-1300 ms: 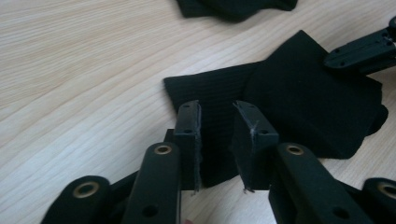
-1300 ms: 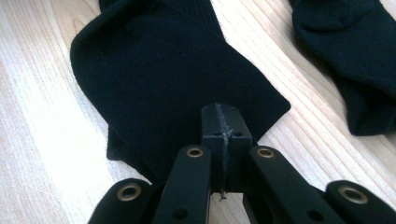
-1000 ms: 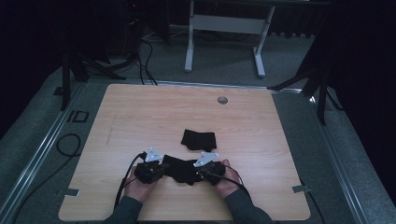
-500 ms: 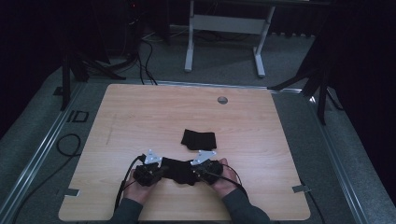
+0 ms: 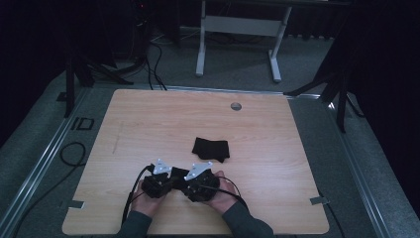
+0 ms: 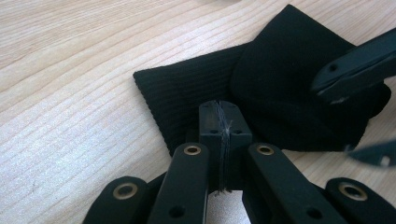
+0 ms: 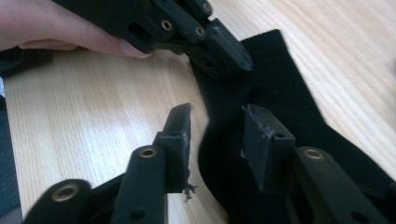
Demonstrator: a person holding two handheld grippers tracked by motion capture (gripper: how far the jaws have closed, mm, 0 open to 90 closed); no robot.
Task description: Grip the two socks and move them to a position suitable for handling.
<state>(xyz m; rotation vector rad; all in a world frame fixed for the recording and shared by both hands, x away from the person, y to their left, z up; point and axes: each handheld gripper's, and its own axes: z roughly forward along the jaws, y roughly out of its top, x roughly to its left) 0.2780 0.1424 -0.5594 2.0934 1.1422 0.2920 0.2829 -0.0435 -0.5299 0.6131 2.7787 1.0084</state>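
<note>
A black sock (image 6: 280, 84) lies on the wooden table (image 5: 148, 124) near its front edge, partly doubled over on itself. My left gripper (image 6: 219, 109) is shut on its ribbed cuff edge. In the right gripper view my right gripper (image 7: 217, 121) stands open over the same sock (image 7: 280, 107). Its jaws have just been opening, and the cloth lies under the gap with no pad pressing on it. The left gripper (image 7: 210, 37) shows just beyond, clamped on the cuff. From above, the two grippers (image 5: 171, 177) (image 5: 187, 179) sit close together with the sock (image 5: 179, 173) between them.
A second black sock (image 5: 211, 148), folded, lies a little farther back, right of centre. A round grommet (image 5: 236, 106) sits near the table's far edge. A white desk frame (image 5: 237, 25) and cables stand on the floor beyond.
My right gripper has moved left, toward the left gripper, and the sock between them now looks shorter and bunched. The left hand has stayed put.
</note>
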